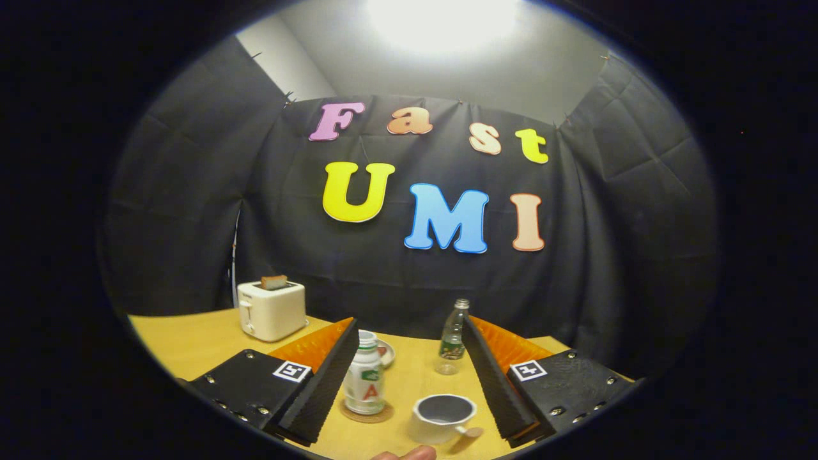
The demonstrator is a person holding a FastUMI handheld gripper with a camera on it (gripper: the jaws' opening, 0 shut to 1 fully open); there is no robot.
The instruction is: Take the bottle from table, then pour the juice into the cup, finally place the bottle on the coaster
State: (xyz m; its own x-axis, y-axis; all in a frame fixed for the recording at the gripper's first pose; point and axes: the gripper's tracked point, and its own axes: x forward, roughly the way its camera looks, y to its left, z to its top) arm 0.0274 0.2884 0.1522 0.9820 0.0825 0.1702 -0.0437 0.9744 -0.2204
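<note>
Now: bottle parked on coaster, claw released

We see the wooden table [192,345] first, w/ a white toaster [271,311] at its far left, toast in the slot. Our gripper [409,377] is spread wide, both fingers [319,383] free, nothing btwn them pressed. The white juice bottle [365,382] stands upright on the round coaster [366,415], just beside the left finger. A clear bottle [453,338] stands farther back, near the right finger. The grey-lined cup [442,418] sits btwn the fingers, close to us.
</note>
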